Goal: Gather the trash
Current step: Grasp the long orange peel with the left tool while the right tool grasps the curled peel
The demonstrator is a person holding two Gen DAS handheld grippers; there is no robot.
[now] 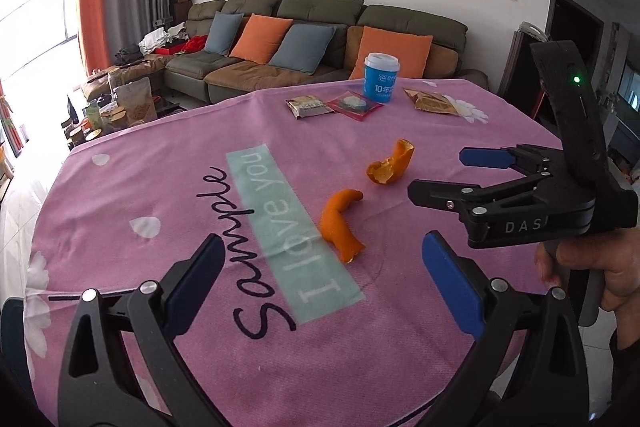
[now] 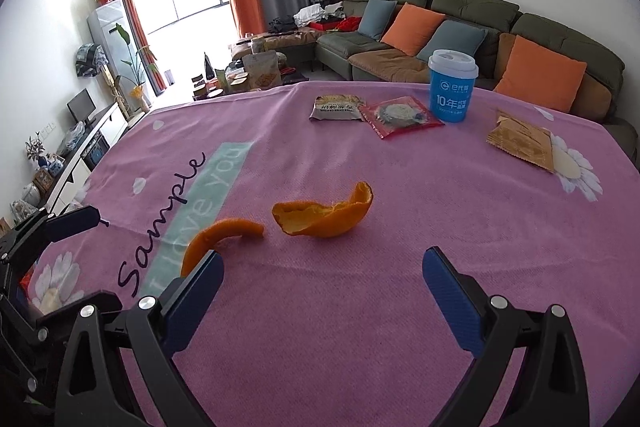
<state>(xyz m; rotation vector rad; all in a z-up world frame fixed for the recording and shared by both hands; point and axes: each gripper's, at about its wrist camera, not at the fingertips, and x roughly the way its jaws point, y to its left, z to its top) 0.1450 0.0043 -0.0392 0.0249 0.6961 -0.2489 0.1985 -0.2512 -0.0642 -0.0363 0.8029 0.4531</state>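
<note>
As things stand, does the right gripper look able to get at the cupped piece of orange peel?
Probably yes. The right gripper is open and empty, and the cupped orange peel lies just ahead of its fingertips on the pink tablecloth, with bare cloth between them. The curved peel strip sits off to the left.

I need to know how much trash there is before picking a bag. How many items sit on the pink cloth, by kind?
Orange peel pieces: 2 (curved strip, cupped piece)
Snack wrappers: 3 (grey, red, tan)
Blue cup with white lid: 1
Total: 6
</note>
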